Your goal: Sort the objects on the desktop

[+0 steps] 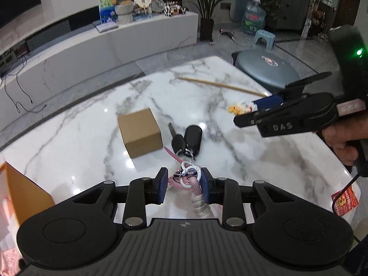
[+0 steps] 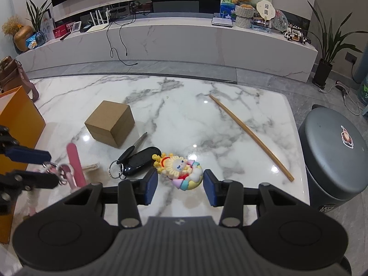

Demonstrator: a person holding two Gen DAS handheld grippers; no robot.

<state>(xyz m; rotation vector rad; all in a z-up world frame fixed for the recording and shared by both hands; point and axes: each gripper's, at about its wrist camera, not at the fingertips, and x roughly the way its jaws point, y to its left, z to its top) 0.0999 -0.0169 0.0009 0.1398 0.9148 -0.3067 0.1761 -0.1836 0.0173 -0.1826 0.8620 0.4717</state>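
Note:
On the marble table (image 1: 230,124) my left gripper (image 1: 184,185) is open around a pink keychain charm (image 1: 184,179) with white rings and a pink strap; its pads stand on either side, with a gap on the left. The charm also shows in the right wrist view (image 2: 66,170). Black car keys (image 1: 187,140) lie just beyond it. My right gripper (image 2: 180,185) is open around a colourful doll figurine (image 2: 179,170) lying on the table; it is not clamped. The car keys (image 2: 138,158) lie left of the figurine.
A brown cardboard box (image 2: 110,123) stands left of the keys. A long wooden stick (image 2: 250,136) lies at the right. An orange paper bag (image 2: 16,124) stands at the left edge. A grey round stool (image 2: 335,156) is beside the table's right edge.

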